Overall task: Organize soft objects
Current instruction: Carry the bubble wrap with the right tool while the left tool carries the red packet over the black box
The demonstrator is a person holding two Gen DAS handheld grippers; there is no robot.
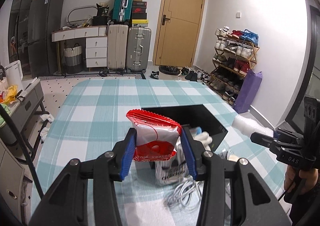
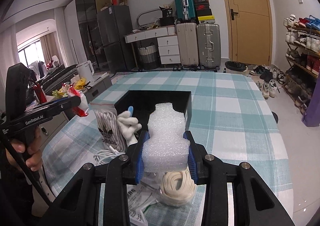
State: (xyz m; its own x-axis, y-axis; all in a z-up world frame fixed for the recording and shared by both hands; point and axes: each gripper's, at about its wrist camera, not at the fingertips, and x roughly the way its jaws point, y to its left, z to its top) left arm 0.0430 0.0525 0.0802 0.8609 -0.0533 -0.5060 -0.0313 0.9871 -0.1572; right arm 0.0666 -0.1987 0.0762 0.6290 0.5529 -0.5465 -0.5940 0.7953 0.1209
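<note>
Now my left gripper (image 1: pixel 158 150) clamps one red-white packet (image 1: pixel 155 138), my right gripper (image 2: pixel 166 153) clamps one foam piece (image 2: pixel 167 138), both above checked table (image 2: pixel 230 110). One black box (image 2: pixel 156 100), inside unclear; white glove (image 2: pixel 129 124) at rim.

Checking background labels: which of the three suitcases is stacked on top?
The teal suitcase; it stands on the beige suitcase, beside the silver suitcase.
</note>
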